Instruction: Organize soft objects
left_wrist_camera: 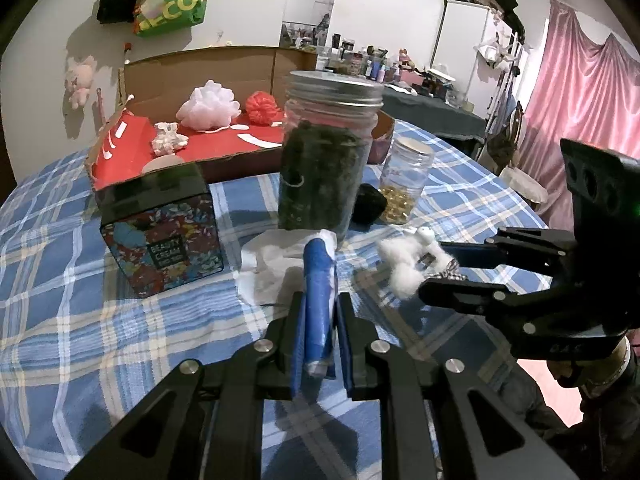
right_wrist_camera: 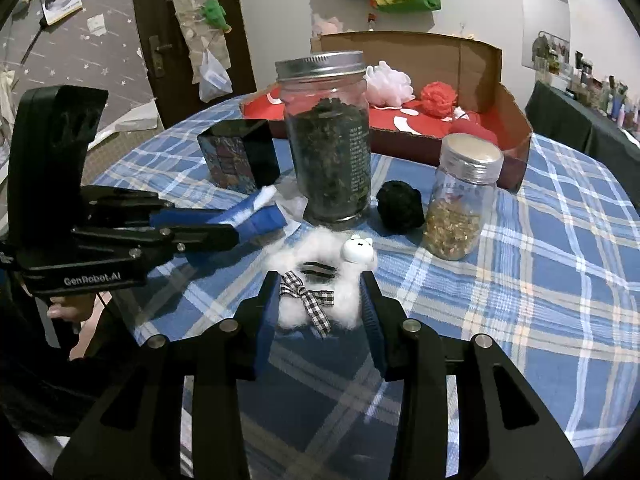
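Observation:
My left gripper (left_wrist_camera: 319, 316) is shut on a rolled blue and white cloth (left_wrist_camera: 318, 276), held just above the checked tablecloth (left_wrist_camera: 120, 340); it also shows in the right wrist view (right_wrist_camera: 256, 216). My right gripper (right_wrist_camera: 320, 300) is closed around a white fluffy hair clip with a checked bow and small bear face (right_wrist_camera: 324, 280); it also shows in the left wrist view (left_wrist_camera: 404, 264). A cardboard box (left_wrist_camera: 208, 144) with red lining holds a pink bath pouf (left_wrist_camera: 210, 106), a red pouf (left_wrist_camera: 262, 108) and a small white fluffy item (left_wrist_camera: 168, 140). A black fluffy ball (right_wrist_camera: 400, 208) lies between the jars.
A tall jar of dark leaves (left_wrist_camera: 324, 156) stands mid-table, a small jar of golden bits (right_wrist_camera: 460, 200) to its right. A floral tin box (left_wrist_camera: 160, 232) stands left. White tissue (left_wrist_camera: 268, 268) lies under the cloth. The table edge curves at right.

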`<state>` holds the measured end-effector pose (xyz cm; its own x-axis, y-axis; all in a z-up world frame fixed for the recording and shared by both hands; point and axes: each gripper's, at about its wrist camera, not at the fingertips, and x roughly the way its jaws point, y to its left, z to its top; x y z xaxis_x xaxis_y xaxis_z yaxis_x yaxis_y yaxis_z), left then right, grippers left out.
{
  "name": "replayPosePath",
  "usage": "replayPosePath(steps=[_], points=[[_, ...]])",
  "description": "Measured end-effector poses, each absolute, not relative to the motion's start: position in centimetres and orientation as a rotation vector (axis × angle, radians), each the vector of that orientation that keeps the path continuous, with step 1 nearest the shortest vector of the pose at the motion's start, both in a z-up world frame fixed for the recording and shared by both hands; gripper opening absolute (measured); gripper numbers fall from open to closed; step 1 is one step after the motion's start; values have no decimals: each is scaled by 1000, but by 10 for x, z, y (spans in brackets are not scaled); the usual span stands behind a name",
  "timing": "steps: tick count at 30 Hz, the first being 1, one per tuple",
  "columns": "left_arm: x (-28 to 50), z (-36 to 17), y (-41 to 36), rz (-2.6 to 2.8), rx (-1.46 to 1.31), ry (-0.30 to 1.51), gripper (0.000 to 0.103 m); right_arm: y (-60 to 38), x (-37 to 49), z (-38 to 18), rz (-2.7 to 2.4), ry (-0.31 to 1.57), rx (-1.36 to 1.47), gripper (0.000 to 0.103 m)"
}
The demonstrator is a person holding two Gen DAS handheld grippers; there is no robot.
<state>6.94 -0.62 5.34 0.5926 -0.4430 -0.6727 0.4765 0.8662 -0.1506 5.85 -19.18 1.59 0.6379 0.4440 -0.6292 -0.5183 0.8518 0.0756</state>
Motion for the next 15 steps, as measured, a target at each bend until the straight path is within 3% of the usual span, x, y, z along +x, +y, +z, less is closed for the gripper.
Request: replayPosePath(steps=[15], points=[[66, 57, 43, -451, -25, 776, 16, -227, 58, 9, 470, 722, -67, 37]])
